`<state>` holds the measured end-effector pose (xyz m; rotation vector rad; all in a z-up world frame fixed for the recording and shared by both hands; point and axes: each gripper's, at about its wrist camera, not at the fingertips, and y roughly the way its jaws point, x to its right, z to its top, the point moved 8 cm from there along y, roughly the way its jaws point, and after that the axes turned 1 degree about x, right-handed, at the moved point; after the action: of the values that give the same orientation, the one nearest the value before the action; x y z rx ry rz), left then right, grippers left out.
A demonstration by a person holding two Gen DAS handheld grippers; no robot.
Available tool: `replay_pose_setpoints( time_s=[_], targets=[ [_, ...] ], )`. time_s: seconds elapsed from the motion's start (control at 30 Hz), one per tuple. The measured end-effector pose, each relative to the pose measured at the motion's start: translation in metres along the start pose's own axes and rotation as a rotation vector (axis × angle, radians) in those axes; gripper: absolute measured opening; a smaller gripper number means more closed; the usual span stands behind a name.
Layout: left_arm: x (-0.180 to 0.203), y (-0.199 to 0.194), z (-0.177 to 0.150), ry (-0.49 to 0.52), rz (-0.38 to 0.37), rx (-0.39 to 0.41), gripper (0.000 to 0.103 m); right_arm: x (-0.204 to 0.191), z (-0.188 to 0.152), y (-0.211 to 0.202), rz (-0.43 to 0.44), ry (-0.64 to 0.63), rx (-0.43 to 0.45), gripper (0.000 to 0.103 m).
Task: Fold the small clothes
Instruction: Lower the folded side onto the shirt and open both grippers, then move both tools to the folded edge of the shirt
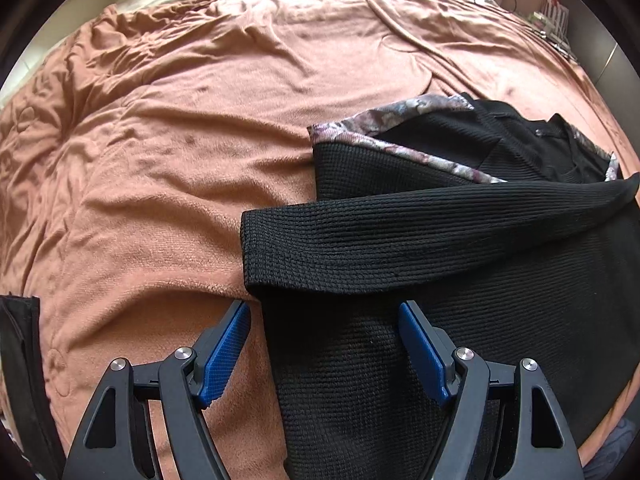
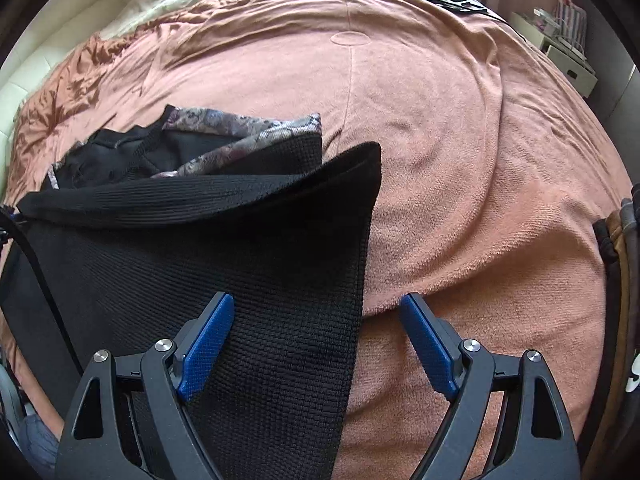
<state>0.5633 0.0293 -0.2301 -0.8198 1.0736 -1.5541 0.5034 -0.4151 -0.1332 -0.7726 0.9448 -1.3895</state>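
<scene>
A black knit cardigan [image 1: 460,280] with a floral purple-grey lining [image 1: 400,120] lies on a salmon bedspread [image 1: 180,140]. One sleeve [image 1: 400,236] is folded across its body. My left gripper [image 1: 324,312] is open, its blue pads [image 1: 226,352] straddling the garment's left edge just below the sleeve cuff. In the right wrist view the same cardigan [image 2: 220,260] fills the lower left, lining [image 2: 244,128] showing at the top. My right gripper [image 2: 318,304] is open over the garment's right edge, one finger above the knit, the other above the bedspread [image 2: 460,160]. Nothing is held.
Dark fabric [image 1: 20,360] hangs at the left edge of the left view. More dark and brown clothes [image 2: 616,248] lie at the bed's right edge. Cables and a dark device [image 2: 452,0] rest at the far end; a white nightstand [image 2: 568,60] stands beyond.
</scene>
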Motion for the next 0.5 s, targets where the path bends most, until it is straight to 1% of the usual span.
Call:
replay_pose_setpoints(
  time_s=[0.23,0.33,0.5],
  targets=[
    [-0.004,0.010,0.020,-0.044,0.004,0.007,0.078,0.005,0.017,0.018,-0.045,0.005,-0.002,0.084],
    [-0.005,0.015,0.031,-0.049,0.019,-0.004,0.078,0.006,0.028,0.026,-0.053,0.002,0.001,0.084],
    [-0.009,0.021,0.052,-0.054,0.058,0.006,0.078,0.008,0.047,0.039,-0.061,0.008,0.005,0.084]
  ],
)
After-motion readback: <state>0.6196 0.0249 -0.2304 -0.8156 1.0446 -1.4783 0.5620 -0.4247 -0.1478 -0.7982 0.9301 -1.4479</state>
